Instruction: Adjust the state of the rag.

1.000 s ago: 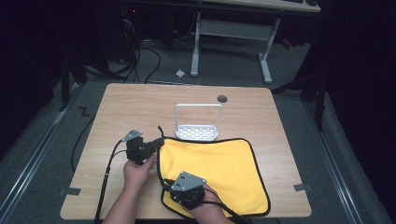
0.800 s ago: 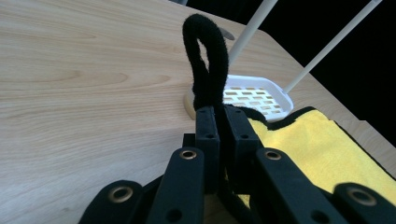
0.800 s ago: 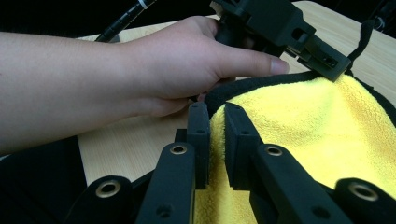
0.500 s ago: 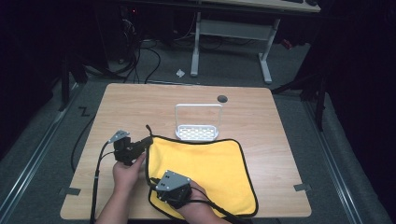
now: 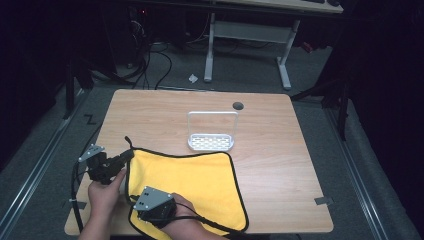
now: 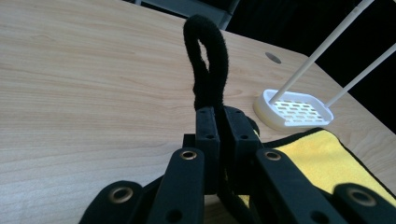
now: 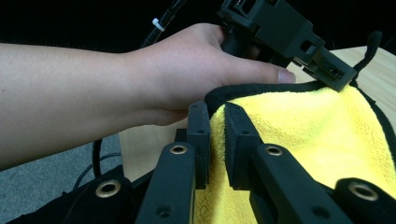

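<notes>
A: Starting nearest the person, what is the right gripper doing?

B: It sits at the table's near edge with its jaws clamped on the near left corner of the yellow cloth. In the right gripper view the black-trimmed hem is pinched between the two jaws, and yellow pile spreads away to the right of them.

A: And the left gripper?

B: A little farther out and to the left. Its jaws are closed tight on the cloth's far left corner, right at the black hanging loop. In the left gripper view the loop stands upright straight out of the closed jaws. The left hand wraps the gripper's body, thumb lying along the hem.

A: So how does the cloth lie relative to both?

B: It stretches to the right of both grippers, mostly flat on the wooden table, with its left edge held between them and its near edge hanging slightly over the table's front.

A: Anything beyond?

B: A white perforated tray with a wire handle stands just past the cloth's far edge, apart from both grippers.
</notes>
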A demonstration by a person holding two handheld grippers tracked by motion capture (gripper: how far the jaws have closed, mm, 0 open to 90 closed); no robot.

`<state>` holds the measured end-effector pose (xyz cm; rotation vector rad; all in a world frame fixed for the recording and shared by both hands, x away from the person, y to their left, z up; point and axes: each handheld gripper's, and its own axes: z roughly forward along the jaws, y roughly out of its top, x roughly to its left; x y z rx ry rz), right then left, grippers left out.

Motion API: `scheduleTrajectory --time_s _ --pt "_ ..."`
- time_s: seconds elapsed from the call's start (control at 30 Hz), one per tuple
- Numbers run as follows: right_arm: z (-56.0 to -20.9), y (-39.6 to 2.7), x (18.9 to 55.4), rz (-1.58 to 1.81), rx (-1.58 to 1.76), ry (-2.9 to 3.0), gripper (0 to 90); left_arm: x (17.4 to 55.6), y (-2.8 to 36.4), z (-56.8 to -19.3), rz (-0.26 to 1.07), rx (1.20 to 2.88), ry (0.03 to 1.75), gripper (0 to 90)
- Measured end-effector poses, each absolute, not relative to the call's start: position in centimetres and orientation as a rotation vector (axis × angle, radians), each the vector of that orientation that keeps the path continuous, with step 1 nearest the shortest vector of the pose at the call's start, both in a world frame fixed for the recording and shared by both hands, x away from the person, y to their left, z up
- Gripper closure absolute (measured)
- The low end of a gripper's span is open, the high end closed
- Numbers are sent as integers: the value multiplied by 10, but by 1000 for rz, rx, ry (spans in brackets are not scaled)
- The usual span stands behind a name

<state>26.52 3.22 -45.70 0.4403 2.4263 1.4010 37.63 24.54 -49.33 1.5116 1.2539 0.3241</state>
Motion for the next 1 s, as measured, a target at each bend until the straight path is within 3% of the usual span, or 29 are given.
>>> scheduleTrajectory --time_s 1.0 --pt "-479 -115 264 1287 683 2339 819 400 101 -499 306 1730 1169 848"
